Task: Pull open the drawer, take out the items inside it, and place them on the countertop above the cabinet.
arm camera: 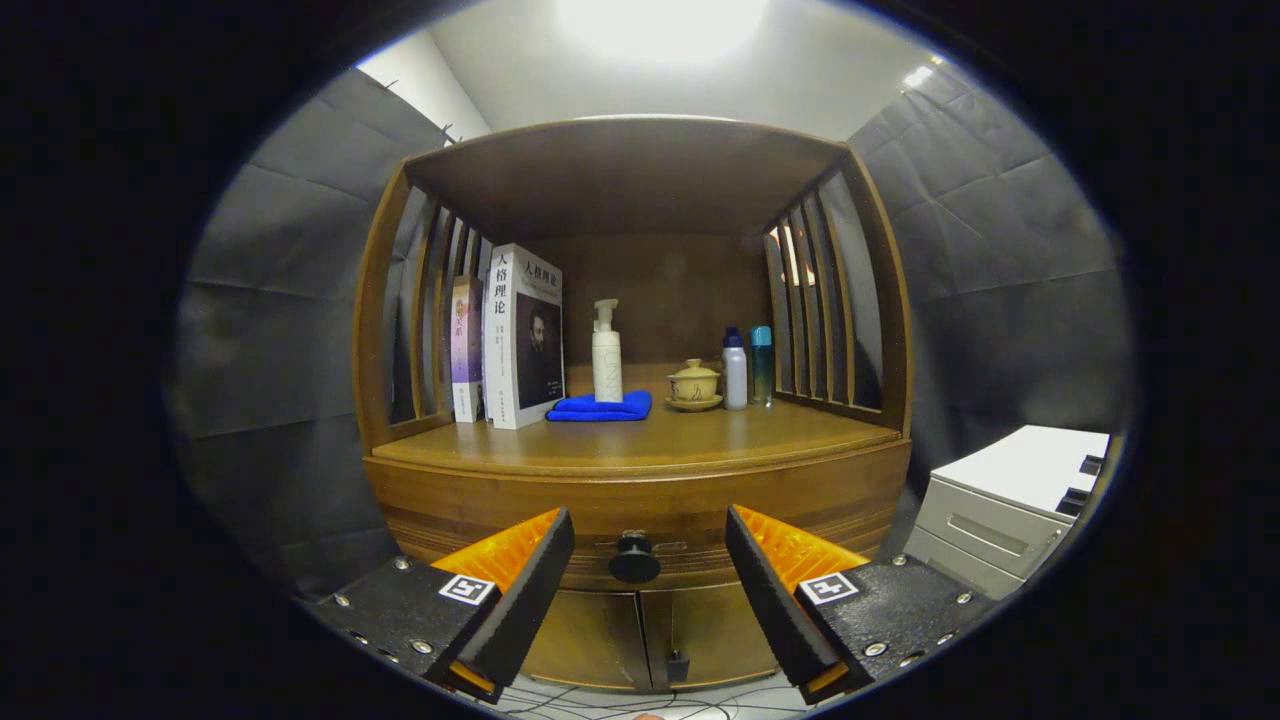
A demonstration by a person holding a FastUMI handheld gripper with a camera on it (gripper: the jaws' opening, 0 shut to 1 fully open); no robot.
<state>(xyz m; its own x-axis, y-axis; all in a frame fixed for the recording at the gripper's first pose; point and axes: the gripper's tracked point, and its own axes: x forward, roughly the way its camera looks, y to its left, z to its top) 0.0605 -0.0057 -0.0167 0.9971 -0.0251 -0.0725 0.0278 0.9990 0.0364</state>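
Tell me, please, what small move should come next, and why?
Probably ease the hand-held gripper straight forward: its fingers are open and the closed drawer's knob sits centred between them, seemingly a little beyond the tips, so closing now would likely miss it.

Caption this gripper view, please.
Open gripper lines up on the shut drawer's knob, cabinet countertop beyond.

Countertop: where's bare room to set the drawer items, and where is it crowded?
Free: the front strip of the countertop, ahead of the blue cloth and lidded cup, above the drawer knob. Crowded: the back row, from books and pump bottle to two bottles. The open fingers flank the knob.
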